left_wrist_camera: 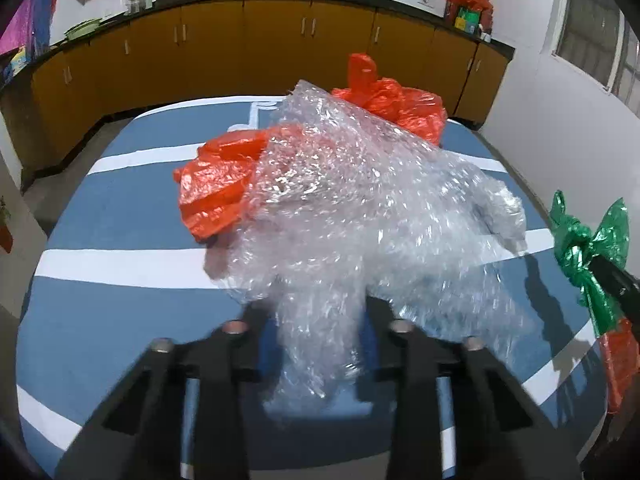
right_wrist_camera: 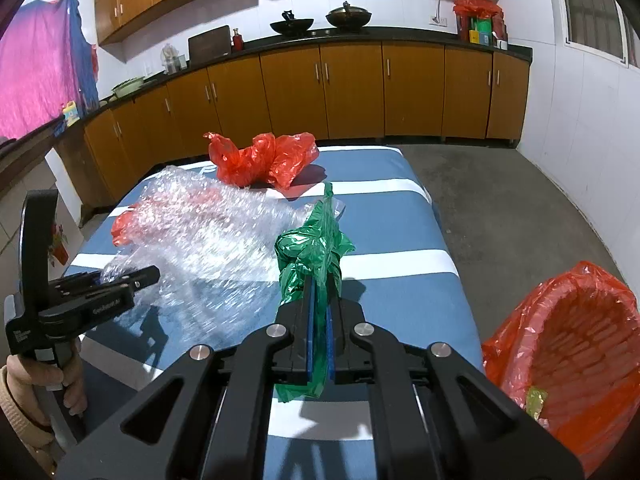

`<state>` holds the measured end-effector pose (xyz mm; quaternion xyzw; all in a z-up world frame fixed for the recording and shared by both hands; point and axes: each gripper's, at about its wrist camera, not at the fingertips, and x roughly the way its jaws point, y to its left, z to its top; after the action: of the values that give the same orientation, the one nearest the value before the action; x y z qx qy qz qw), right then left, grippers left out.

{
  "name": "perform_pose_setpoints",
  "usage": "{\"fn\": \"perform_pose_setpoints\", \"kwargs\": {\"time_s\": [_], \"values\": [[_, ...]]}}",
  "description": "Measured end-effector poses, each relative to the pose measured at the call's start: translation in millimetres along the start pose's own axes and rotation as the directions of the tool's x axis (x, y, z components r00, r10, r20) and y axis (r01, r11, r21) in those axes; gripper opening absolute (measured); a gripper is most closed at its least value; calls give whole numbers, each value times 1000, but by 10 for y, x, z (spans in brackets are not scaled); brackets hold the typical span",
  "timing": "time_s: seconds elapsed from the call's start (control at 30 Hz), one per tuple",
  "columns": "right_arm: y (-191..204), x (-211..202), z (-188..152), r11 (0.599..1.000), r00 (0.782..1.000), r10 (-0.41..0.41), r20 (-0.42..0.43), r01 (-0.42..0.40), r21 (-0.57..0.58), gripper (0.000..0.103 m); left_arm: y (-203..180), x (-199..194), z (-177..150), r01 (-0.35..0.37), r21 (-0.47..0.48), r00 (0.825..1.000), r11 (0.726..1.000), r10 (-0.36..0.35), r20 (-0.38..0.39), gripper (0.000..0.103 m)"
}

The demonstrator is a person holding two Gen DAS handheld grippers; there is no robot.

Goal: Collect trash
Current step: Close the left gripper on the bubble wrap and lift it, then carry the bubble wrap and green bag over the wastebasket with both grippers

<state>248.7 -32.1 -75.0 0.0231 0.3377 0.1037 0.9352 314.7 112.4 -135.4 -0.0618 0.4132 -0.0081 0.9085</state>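
You had little to read here. The side of the left gripper [right_wrist_camera: 132, 278] bore pale lettering in the right wrist view, too small and blurred to make out, with another unreadable white label at its rear end. A white mark on the striped table cover [left_wrist_camera: 120, 208] was half hidden and illegible.

We see the middle of the desk [right_wrist_camera: 400, 292] blocked by bubble wrap [right_wrist_camera: 208, 236], with one red bag [right_wrist_camera: 260, 158] behind it and another [left_wrist_camera: 216, 188] under its left edge. Open striped surface remains at front left and far right. The lined basket [right_wrist_camera: 572, 352] bounds the right edge.
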Motion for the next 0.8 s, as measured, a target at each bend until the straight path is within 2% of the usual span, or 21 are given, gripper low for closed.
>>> {"fn": "perform_pose_setpoints", "kwargs": {"time_s": [0.03, 0.13, 0.37, 0.5, 0.7, 0.73, 0.8], "values": [[4, -4, -2, 1000, 1000, -1, 0, 1, 1, 5, -16, 2, -1, 9, 7, 1000, 1000, -9, 0, 14], [5, -31, 2, 1000, 1000, -3, 3, 3, 1, 5, -24, -36, -7, 28, 10, 1000, 1000, -28, 15, 6], [11, -135, 22, 1000, 1000, 0, 21, 0, -5, 5, 2, -348, 7, 85, 3, 993, 996, -85, 83, 6], [15, -209, 14, 1000, 999, 3, 32, -2, -9, 5, 1, -560, 4, 88, 16, 989, 996, -90, 119, 6], [36, -261, -24, 1000, 999, 15, 30, -15, -15, 5, 68, -634, -72, 46, 13, 992, 999, -48, 113, 8], [41, -263, -32, 1000, 999, 17, 27, -16, -18, 5, 103, -624, -96, 37, 2, 994, 999, -37, 105, 15], [50, -261, -50, 1000, 1000, 20, 21, -20, -20, 5, 165, -617, -129, 26, -16, 995, 1000, -24, 97, 22]]}}
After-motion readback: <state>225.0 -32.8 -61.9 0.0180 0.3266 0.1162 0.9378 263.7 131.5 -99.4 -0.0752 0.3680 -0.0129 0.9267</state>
